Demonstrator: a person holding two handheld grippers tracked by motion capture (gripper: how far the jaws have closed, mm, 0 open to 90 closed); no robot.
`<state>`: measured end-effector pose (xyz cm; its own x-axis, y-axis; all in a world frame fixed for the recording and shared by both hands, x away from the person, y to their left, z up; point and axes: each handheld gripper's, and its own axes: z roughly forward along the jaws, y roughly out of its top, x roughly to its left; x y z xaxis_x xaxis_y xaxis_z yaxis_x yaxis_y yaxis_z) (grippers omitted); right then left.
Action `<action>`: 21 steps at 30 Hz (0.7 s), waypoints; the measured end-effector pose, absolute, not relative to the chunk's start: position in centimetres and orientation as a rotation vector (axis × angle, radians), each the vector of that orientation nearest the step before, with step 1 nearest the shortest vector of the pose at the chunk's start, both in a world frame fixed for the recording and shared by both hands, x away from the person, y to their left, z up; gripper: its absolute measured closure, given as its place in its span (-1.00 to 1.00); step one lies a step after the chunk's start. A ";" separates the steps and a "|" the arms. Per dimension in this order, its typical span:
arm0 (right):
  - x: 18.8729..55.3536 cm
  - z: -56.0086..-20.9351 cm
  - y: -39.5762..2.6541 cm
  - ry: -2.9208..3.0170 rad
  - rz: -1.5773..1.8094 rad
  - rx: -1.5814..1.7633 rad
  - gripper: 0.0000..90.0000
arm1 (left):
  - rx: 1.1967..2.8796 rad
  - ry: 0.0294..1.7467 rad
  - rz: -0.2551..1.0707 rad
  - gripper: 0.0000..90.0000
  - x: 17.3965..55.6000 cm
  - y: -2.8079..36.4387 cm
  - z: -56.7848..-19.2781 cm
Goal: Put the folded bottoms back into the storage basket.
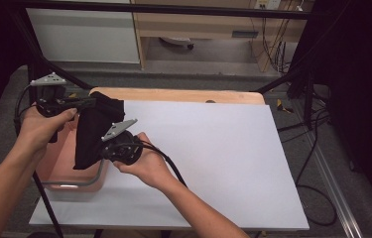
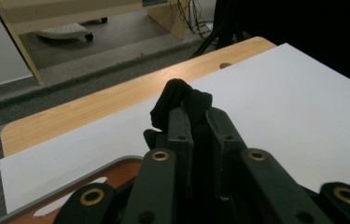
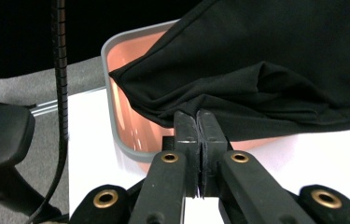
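Left gripper [image 1: 82,103] clamped on one corner of a black cloth [image 1: 94,131], right gripper [image 1: 105,151] pinched tight on its lower edge, cloth hanging stretched between them above an orange bin [image 1: 57,163], white table [image 1: 213,158] beneath.

light: dim, dark edges | glare: white table [image 1: 213,148] top | focus: soft, near parts blurred

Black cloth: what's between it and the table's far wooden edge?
Bare white sheet, as the high view shows; black cloth hangs over the pink bin near the wooden edge.
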<state>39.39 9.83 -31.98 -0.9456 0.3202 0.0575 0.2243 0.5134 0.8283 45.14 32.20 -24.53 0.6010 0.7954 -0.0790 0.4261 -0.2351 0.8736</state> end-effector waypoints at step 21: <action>39.0 -30.9 12.1 2.606 1.431 0.446 0.99 | 1.856 0.977 0.513 0.80 45.1 34.1 -23.6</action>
<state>38.99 12.10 -30.92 -0.9469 0.3205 0.0238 0.1920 0.5047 0.8417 45.06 34.12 -23.59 0.5941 0.8022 -0.0590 0.4072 -0.2367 0.8821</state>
